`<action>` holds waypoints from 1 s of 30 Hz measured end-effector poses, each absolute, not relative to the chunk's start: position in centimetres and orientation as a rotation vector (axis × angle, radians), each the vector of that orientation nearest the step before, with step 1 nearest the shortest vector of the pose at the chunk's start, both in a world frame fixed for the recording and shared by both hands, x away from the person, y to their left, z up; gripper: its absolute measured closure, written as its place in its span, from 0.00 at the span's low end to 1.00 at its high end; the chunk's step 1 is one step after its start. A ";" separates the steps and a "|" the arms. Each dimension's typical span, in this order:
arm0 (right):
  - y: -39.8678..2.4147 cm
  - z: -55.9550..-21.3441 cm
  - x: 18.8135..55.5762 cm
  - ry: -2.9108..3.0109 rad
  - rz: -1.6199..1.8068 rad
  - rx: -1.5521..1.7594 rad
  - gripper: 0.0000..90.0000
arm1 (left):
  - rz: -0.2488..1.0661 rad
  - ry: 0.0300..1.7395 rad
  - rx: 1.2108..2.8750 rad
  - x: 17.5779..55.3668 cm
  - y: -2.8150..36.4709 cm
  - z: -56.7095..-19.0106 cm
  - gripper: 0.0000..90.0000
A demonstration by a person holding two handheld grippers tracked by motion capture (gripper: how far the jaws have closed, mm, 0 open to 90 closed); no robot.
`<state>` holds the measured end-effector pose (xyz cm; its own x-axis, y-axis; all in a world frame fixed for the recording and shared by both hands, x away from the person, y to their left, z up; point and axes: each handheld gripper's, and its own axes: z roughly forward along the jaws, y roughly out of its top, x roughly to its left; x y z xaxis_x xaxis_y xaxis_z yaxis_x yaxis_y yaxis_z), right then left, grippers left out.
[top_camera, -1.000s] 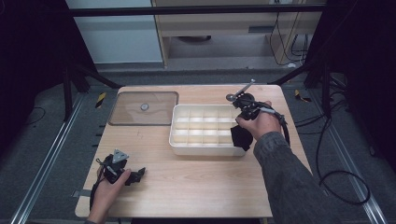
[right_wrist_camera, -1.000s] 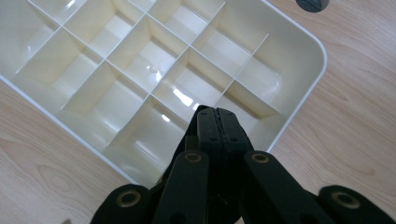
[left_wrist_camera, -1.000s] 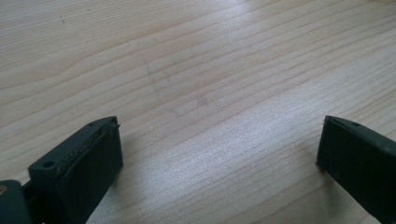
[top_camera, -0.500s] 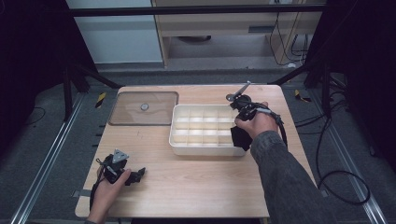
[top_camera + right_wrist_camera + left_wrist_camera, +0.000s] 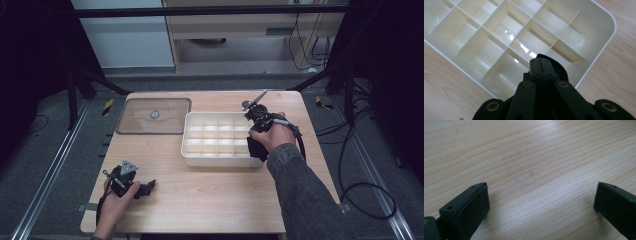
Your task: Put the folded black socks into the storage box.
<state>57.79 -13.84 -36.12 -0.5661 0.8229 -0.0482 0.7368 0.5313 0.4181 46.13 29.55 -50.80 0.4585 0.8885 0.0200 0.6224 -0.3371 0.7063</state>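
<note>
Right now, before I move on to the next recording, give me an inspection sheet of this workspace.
Surface: wooden table, bare around the things.
Job's things: white divided tray, its visible compartments empty; clear lid lies flat beside it, apart.
Clutter: nothing seen on the table.
Grippers: left gripper open, low over bare wood; right gripper shut, nothing between the jaws, tips over the tray's corner compartments.
Cables: a black cable trails from the right gripper off the table; more cables on the floor.
Surroundings: dark frame posts, floor rails, cabinets behind.
</note>
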 end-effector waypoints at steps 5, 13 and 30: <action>-14.8 -37.0 57.9 2.516 0.508 1.360 1.00 | 0.542 1.253 2.081 46.2 29.6 -50.8 0.00; -15.6 -38.0 57.7 2.513 0.503 1.386 1.00 | 0.545 1.254 2.071 46.2 29.5 -50.8 0.00; -15.9 -40.1 57.5 2.513 0.435 1.398 1.00 | 0.542 1.249 2.082 46.2 29.5 -50.8 0.00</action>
